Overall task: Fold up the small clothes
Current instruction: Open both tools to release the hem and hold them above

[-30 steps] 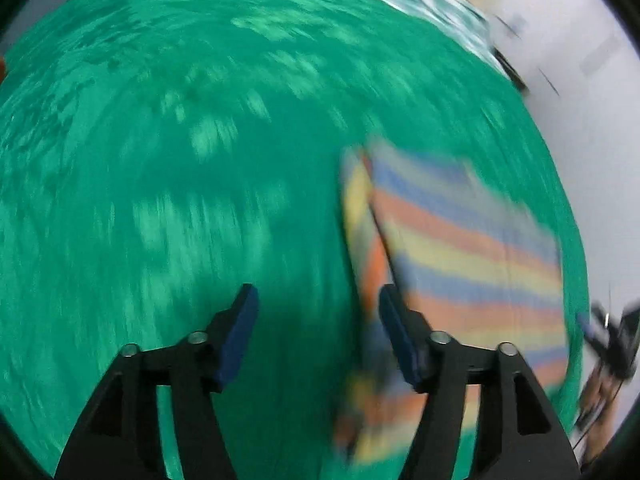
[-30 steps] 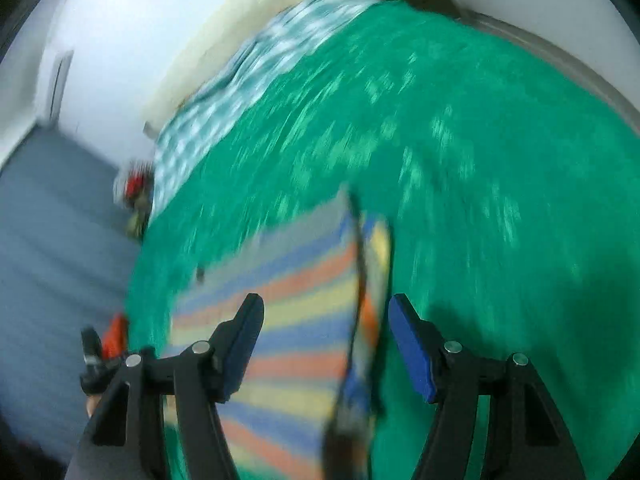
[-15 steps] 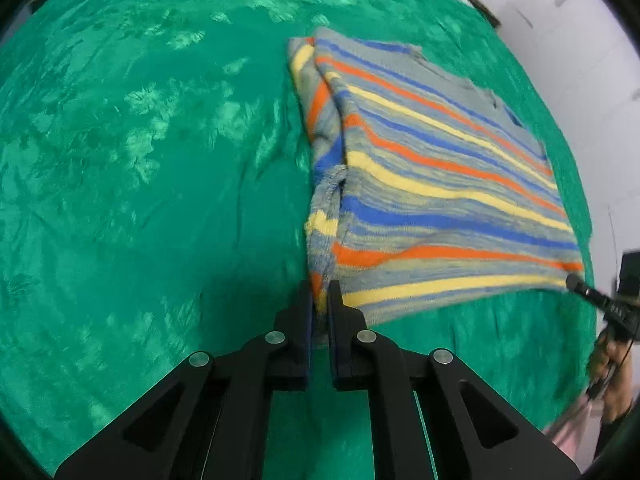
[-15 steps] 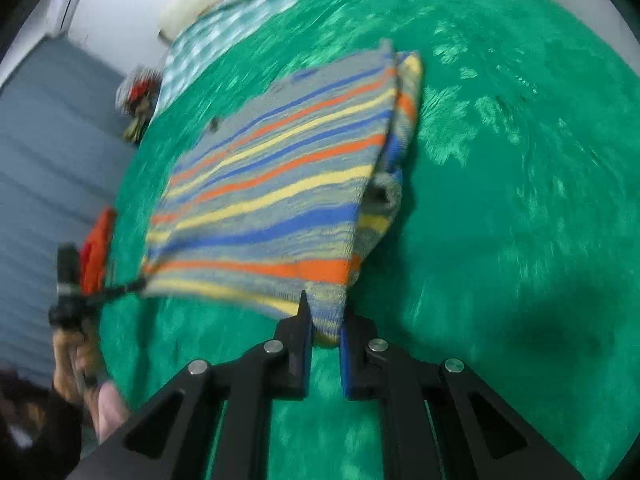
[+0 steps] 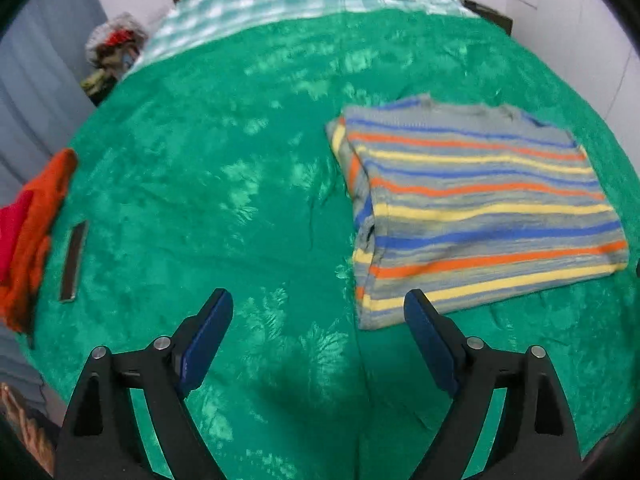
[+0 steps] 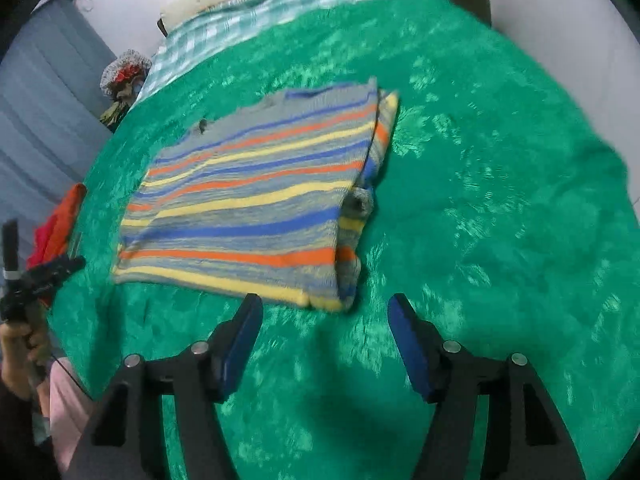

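Left wrist view: left gripper point(image 5: 318, 322) has just been opening, jaws now spread wide with nothing between them, only the green plush bedspread point(image 5: 224, 184) below; the grey knit sweater with blue, orange and yellow stripes point(image 5: 472, 204) lies flat on the bedspread ahead and to the right, folded in at its left side, near corner just beside the right-hand pad point(image 5: 428, 340) but apart from it; a pile of red and orange clothes point(image 5: 32, 224) sits at the bed's left edge.

Right wrist view: right gripper point(image 6: 324, 332) has likewise just been opening, jaws released and empty, just short of the sweater's near hem; sweater is a tidy rectangle, sleeves tucked under on the right.

Judgement: fold just laid and let go; next likely a bottom-to-top halving, needing both grippers pinching the two near hem corners through all layers.
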Tool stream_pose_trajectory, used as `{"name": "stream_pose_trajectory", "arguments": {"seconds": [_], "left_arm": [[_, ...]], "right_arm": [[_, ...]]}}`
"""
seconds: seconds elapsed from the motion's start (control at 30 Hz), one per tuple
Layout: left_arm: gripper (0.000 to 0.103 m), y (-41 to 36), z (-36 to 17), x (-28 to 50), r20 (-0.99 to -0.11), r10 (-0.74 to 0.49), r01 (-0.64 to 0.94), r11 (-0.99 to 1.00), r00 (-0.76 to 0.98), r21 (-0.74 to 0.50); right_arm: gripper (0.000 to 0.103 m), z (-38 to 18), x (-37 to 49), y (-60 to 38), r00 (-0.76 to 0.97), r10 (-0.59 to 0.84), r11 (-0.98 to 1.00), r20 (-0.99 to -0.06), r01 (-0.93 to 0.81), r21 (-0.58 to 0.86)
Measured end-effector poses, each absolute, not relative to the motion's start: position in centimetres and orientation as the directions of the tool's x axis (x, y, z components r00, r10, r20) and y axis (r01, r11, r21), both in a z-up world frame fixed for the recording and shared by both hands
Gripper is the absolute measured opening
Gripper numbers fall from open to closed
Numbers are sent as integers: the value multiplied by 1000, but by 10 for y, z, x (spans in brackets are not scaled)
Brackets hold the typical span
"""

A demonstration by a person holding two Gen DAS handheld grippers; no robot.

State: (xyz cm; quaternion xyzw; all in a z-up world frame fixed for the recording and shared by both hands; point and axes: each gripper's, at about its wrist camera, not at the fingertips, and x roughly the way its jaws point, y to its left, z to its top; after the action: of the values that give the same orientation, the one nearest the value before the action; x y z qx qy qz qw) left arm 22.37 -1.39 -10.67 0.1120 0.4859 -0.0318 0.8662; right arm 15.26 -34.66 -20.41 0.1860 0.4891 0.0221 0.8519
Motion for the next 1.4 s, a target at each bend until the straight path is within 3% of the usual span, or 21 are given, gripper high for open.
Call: {"name": "stream_pose_trajectory", "arguments": {"seconds": [0.57,0.87,1.13,1.4], "left_arm": [[89,-42,-69,194,-767,52,191,956,640,224],[89,-106,-116,182,-794,33,332,897,608,291],[89,-171,-144,177,-805,3,441,835,594,328],[89,-219,-152,185,-828,-68,504,820,556,271]], "right_arm": [[65,-178,96,-294,593,180,955,-785,87,285],[65,-155,104,-293,606,-125,981,-786,196,-5],[65,-154,126,-303,602,-184,981,-777,157,-111],[65,-164,147,-324,586,-199,980,-785,137,-146]]}}
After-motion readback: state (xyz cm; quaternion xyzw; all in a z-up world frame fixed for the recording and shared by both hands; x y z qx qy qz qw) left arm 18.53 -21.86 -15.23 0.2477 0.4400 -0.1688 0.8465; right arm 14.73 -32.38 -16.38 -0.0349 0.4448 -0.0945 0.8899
